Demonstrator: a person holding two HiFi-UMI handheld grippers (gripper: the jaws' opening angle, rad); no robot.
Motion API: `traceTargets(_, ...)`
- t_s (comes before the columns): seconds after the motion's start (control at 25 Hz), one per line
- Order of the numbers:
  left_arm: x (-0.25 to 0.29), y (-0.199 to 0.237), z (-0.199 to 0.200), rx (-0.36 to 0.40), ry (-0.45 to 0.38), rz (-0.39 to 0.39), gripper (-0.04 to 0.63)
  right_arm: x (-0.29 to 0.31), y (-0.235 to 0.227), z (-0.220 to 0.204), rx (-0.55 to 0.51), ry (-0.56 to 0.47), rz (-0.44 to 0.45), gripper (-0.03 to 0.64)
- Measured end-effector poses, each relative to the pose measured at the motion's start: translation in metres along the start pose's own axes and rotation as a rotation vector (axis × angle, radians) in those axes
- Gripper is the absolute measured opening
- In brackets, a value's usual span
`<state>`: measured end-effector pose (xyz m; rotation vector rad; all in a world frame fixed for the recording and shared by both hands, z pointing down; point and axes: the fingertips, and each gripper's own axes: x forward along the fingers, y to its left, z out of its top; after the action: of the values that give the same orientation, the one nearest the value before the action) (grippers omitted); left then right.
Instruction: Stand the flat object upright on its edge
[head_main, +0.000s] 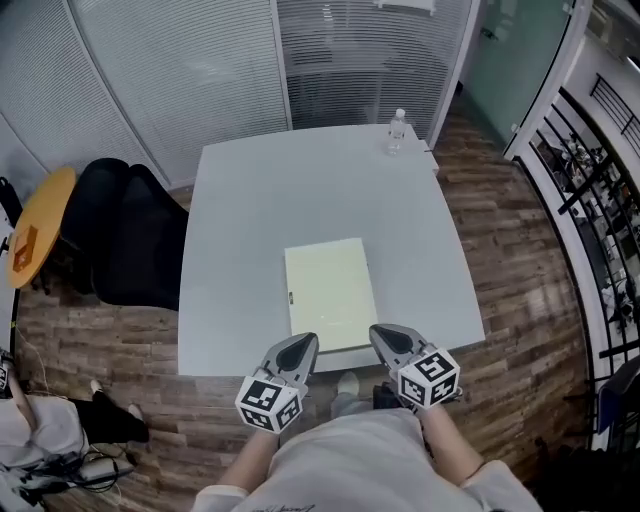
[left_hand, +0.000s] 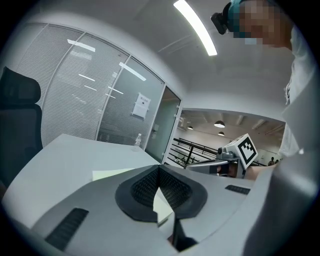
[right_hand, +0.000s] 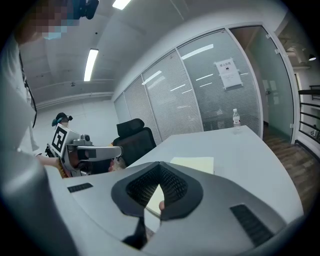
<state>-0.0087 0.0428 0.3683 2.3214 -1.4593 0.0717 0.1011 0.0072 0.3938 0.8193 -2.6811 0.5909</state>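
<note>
Both grey grippers, left (head_main: 300, 346) and right (head_main: 386, 338), hung at the near edge, ribbed black pads pressed together on nothing. Just beyond, the pale yellow rectangular board (head_main: 328, 292) lay flat on the smooth grey table (head_main: 240, 200) — a clear bottle (head_main: 397, 132) at its far corner.

Left gripper view: closed left tongs (left_hand: 159, 169) hide most of pale yellow flat rectangular board (left_hand: 112, 174); black office chair (left_hand: 15, 125) cut by left edge. Right gripper view: right tongs (right_hand: 159, 167) cover board's near part. Print on white paper notice (right_hand: 226, 73), glass wall (right_hand: 200, 95): unreadable. Label of clear plastic bottle (head_main: 397, 131) at bench (head_main: 250, 200) far corner: too small to read.
</note>
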Motion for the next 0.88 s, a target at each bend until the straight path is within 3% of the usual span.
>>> traceTargets(0.44,0.046,0.021,0.022,0.005,0.001,0.048,0.011,0.032,-0.043,0.019,0.019,0.022,0.058,0.023)
traceTargets(0.88,0.046,0.046,0.027,0.005,0.033,0.055,0.011,0.052,-0.044,0.021,0.053,0.049,0.048,0.023)
